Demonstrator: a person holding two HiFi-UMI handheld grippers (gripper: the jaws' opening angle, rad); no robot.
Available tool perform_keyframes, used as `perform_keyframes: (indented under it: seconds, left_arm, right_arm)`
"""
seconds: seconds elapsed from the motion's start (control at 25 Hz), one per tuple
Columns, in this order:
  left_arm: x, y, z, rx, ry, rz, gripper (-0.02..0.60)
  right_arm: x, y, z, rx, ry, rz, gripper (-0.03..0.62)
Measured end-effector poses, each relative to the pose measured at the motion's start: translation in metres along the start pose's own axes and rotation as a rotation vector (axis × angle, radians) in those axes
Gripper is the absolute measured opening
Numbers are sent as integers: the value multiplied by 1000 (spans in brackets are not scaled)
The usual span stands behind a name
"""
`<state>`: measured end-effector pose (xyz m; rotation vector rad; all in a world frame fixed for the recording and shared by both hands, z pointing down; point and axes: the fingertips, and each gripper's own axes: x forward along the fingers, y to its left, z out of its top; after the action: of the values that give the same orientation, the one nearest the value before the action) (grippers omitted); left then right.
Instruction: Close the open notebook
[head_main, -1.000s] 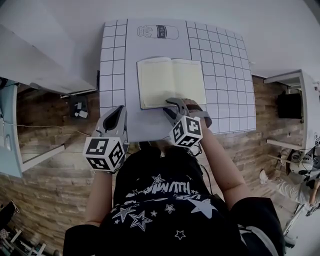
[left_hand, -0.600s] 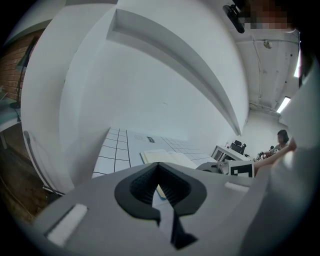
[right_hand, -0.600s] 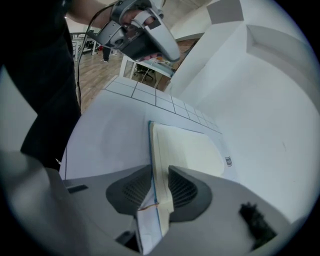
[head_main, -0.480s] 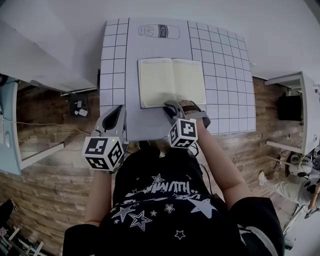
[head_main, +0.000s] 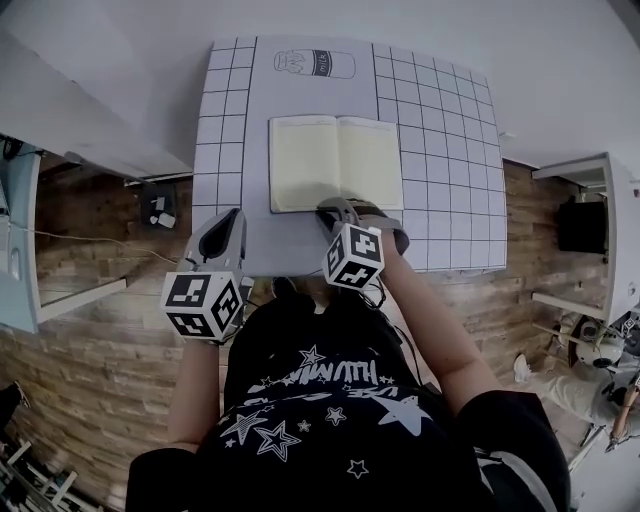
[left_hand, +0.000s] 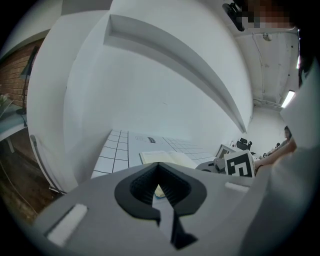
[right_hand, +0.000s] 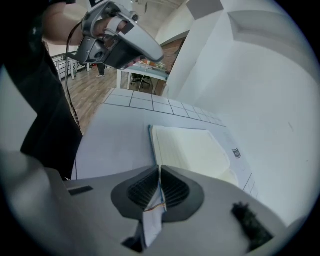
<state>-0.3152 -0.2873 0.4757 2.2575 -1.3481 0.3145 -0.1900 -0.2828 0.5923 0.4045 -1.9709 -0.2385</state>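
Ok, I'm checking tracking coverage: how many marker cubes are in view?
2. One marker cube sits on the left gripper, off the table's near-left edge; the other on the right gripper, whose jaws have just been closing on the notebook's near edge. None seems hidden.

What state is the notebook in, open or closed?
Open. The notebook lies spread flat on the table, both cream pages facing up.

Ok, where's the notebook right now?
Head view, centre: notebook lies open on the mat below the bottle drawing, near edge in the right gripper, whose jaws have just been closing.
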Motion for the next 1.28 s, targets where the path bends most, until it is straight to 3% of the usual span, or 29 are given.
perform_keyframes:
  seconds: [0.16, 0.68, 1.16, 1.28]
  left_arm:
    - [-5, -10, 1, -1, -8, 31, 9]
    - [-13, -38, -10, -11, -7, 95, 9]
    - [-5, -69, -11, 8, -7, 80, 9]
    - [-2, -76, -11, 12, -10, 74, 9]
  right_arm:
    - [-12, -5, 4, 22, -56, -28, 18]
    - [-45, -23, -13, 284, -201, -160, 14]
    - [-57, -35, -103, 639, -101, -223, 14]
    - [-65, -36, -114, 650, -120, -250, 14]
